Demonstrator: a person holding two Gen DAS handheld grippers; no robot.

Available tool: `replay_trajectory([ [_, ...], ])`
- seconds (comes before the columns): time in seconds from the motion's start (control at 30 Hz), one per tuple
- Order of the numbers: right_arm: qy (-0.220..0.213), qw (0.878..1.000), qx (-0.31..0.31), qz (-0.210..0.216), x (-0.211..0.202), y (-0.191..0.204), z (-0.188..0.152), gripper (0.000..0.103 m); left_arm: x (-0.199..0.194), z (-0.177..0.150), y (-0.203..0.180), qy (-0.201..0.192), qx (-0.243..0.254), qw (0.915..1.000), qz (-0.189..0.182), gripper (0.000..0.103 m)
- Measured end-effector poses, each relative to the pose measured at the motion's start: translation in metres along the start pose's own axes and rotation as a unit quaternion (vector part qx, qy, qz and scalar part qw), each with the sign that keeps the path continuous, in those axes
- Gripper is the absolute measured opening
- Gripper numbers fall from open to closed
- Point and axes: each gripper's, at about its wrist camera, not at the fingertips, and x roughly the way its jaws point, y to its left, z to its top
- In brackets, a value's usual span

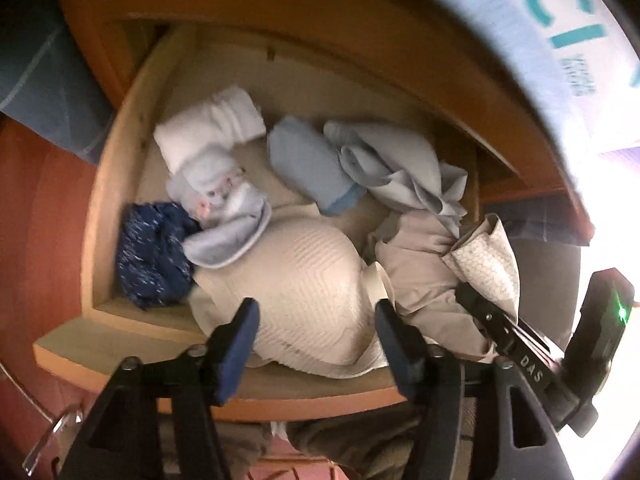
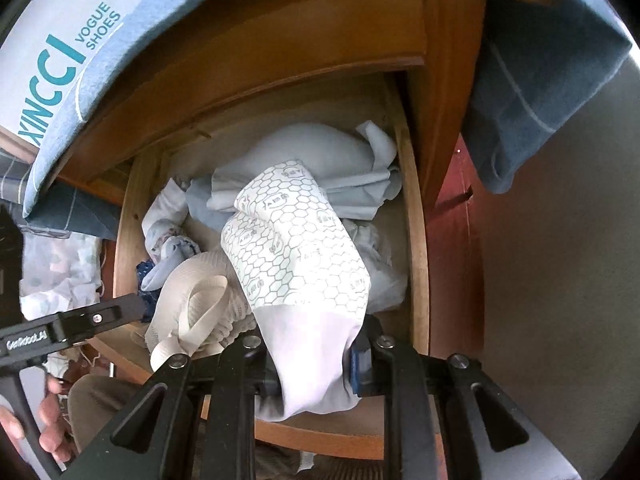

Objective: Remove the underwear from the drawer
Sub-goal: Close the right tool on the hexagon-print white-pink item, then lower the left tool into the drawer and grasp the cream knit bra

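Right wrist: right gripper (image 2: pixel 316 364) clamped on honeycomb-print underwear (image 2: pixel 296 240); left gripper (image 1: pixel 316 320) apart above ribbed beige bra (image 1: pixel 308 280)

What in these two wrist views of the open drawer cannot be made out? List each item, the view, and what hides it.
- Right gripper, right wrist view: its pads are covered by the honeycomb-print underwear it is shut on.
- Drawer floor, both views: buried under clothes.
- Beige bra, left wrist view: near edge hidden behind the open left gripper.
- Shoe box lettering: cut off by the picture edge.
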Motion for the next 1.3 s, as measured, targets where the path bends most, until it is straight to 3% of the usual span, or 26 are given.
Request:
replay_trajectory([
  [0.3,0.012,1.0,0.0,0.013,0.007,0.002,0.001,0.02,0.036,0.012,-0.007,0.046,-0.005,0.9979,0.044,0.071],
  [0.67,0.022,1.0,-0.005,0.011,0.012,0.008,0.002,0.021,0.068,0.012,-0.018,0.056,-0.002,0.9953,0.079,0.078],
  [0.73,0.022,1.0,-0.006,0.01,0.013,0.009,0.003,0.022,0.072,0.012,-0.021,0.056,0.002,0.995,0.083,0.073],
  [0.77,0.022,1.0,-0.007,0.01,0.013,0.01,0.003,0.022,0.074,0.011,-0.023,0.054,0.012,0.9944,0.09,0.062],
  [0.9,0.021,1.0,-0.009,0.008,0.014,0.013,0.002,0.022,0.076,0.003,-0.027,0.046,0.033,0.994,0.093,0.036],
  [1.0,0.02,1.0,-0.009,0.005,0.015,0.014,0.002,0.022,0.072,0.002,-0.029,0.039,0.035,0.9951,0.084,0.022],
  [1.3,0.016,1.0,-0.013,-0.001,0.017,0.019,0.0,0.022,0.044,-0.013,-0.029,0.021,0.063,0.9963,0.055,0.018],
])
